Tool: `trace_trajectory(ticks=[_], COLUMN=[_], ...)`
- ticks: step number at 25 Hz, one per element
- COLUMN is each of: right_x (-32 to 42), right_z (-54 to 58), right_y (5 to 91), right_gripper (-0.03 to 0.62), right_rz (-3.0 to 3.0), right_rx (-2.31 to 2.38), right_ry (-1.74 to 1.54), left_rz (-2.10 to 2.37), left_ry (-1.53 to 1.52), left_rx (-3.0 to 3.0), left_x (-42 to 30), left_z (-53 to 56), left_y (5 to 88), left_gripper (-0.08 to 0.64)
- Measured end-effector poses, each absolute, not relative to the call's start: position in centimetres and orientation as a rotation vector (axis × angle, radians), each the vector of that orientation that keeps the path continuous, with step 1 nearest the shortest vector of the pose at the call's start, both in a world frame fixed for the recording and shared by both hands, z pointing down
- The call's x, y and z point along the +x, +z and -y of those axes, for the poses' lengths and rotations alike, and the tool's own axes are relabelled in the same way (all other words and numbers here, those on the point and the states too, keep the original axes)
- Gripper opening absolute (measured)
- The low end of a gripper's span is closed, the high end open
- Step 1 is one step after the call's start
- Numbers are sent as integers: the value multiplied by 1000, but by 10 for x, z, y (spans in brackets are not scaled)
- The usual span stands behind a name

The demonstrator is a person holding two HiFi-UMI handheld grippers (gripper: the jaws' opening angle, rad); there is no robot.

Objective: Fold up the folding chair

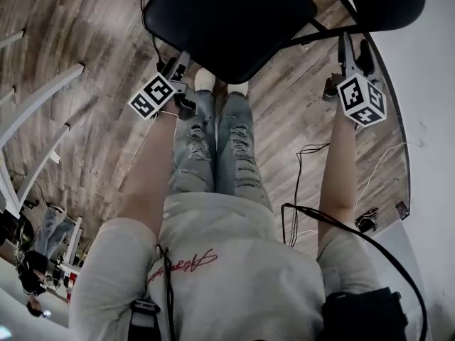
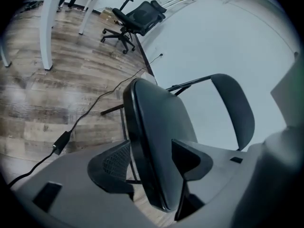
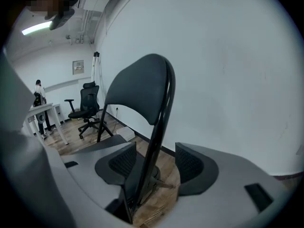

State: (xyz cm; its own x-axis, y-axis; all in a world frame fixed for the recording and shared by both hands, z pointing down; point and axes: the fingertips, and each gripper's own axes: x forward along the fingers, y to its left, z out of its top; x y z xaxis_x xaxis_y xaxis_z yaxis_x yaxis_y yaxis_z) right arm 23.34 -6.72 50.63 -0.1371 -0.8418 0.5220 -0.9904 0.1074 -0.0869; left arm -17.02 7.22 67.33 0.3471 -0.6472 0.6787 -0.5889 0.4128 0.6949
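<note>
The black folding chair stands open in front of the person, its seat at the top of the head view and its backrest by the wall. My left gripper is at the seat's near left edge. In the left gripper view the seat passes edge-on between my left gripper's open jaws, with the backrest behind. My right gripper reaches the chair's right side. Its jaws stand open around the black frame tube under the backrest, with a gap on both sides.
A white wall runs close on the right. Cables lie on the wood floor beside the person's legs. White table frames stand at the left. A black office chair is further back, and a person stands in the distance.
</note>
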Motion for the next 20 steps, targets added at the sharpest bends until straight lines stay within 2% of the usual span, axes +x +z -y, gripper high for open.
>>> trace_trajectory(ticks=[4, 8, 16, 17, 18, 19, 20], right_x=[239, 232, 220, 217, 213, 211, 210], right_z=[80, 95, 119, 121, 123, 124, 126], right_y=[536, 542, 552, 554, 555, 554, 552], right_gripper=[239, 241, 237, 193, 86, 29, 18], right_rz=[2066, 2150, 2196, 2201, 2209, 2222, 2240], right_rx=[1806, 1779, 1678, 1647, 1631, 1641, 1665], right_ry=[638, 622, 611, 610, 619, 644, 677], left_rz=[1259, 1060, 826, 810, 804, 803, 804], left_ry=[-106, -291, -357, -380, -398, -409, -414], left_rx=[1216, 1321, 1413, 1411, 1406, 1399, 1392], left_x=[-169, -157, -132, -129, -127, -126, -125], left_z=[-72, -67, -47, -44, -42, -42, -43], left_y=[710, 703, 708, 707, 706, 705, 705], left_gripper=[278, 278, 305, 307, 305, 305, 305])
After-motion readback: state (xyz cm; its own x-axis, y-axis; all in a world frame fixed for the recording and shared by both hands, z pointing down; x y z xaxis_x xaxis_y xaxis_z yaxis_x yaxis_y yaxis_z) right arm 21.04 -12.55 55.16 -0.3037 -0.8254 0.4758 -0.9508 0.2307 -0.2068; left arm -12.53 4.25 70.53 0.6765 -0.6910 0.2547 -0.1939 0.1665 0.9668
